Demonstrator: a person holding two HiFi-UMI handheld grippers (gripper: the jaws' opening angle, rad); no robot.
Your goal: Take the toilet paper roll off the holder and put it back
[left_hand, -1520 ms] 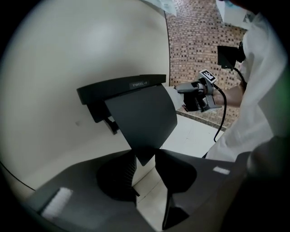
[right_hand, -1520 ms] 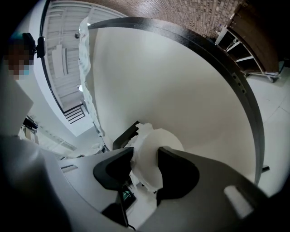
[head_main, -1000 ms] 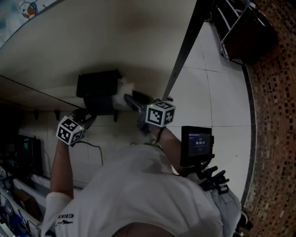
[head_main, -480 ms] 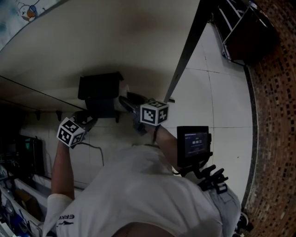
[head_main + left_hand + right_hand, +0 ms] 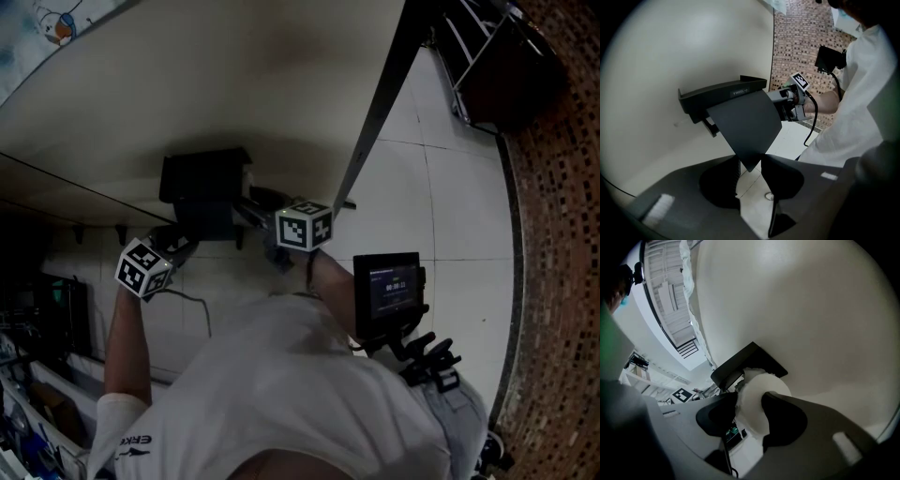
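A black wall holder (image 5: pixel 202 183) has a top shelf (image 5: pixel 724 93) and a dark flap (image 5: pixel 745 124) hanging out from it. My left gripper (image 5: pixel 750 164) is open under the flap, whose lower corner sits between the two fingers. The white toilet paper roll (image 5: pixel 764 383) lies under the holder (image 5: pixel 750 359), and my right gripper (image 5: pixel 750 401) is shut on it. Both fingers lie against its sides, and the jaws have just been opening a little. In the head view the right gripper (image 5: pixel 248 202) reaches in from the right. The left gripper (image 5: pixel 186 236) reaches up from below. The roll is hidden there.
The holder hangs on a cream wall (image 5: pixel 234 75). A dark slanted post (image 5: pixel 375 103) runs beside it over a white tiled floor (image 5: pixel 459 206). A mosaic brick wall (image 5: pixel 553 234) stands at the right. A small screen (image 5: pixel 389 286) hangs at the person's side.
My right gripper has moved left toward the holder with the roll. The roll's white end, seen beside the holder earlier, is now hidden. The left gripper has kept still.
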